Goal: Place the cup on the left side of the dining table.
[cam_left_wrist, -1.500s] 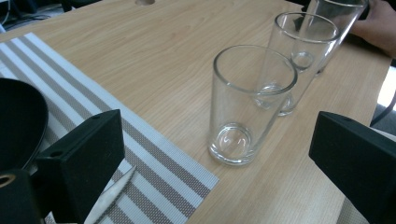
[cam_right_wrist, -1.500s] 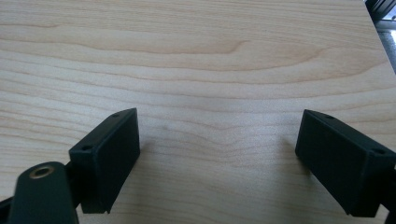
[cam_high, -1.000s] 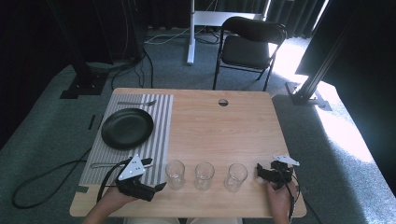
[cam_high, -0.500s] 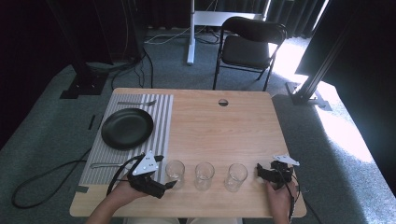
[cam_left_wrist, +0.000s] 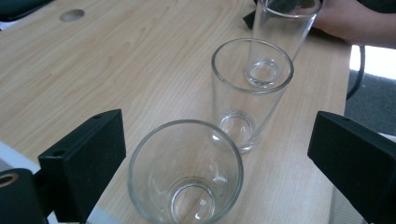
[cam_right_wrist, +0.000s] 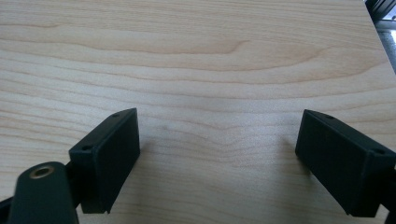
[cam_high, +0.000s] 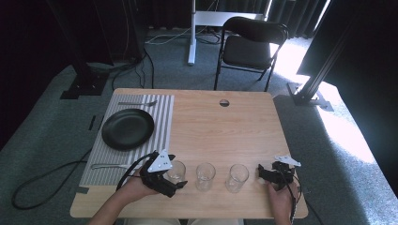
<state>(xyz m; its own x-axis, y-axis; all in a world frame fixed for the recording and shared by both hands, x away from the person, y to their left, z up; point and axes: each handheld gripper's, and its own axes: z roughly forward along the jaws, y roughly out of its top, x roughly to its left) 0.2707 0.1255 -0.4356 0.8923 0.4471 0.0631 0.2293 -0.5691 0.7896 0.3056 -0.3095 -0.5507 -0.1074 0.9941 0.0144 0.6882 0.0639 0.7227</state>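
Currently three empty glasses stand in a row near the table's [cam_high: 225,136] front edge. Left gripper [cam_left_wrist: 219,163] has jaws spread wide, flanking the nearest glass [cam_left_wrist: 186,173] without touching; middle glass [cam_left_wrist: 250,88] and far glass [cam_left_wrist: 282,32] line up beyond. Right gripper [cam_right_wrist: 217,158] jaws apart over bare wood, just beside the far glass. Black plate [cam_high: 127,129] on striped mat [cam_high: 159,122], well apart.
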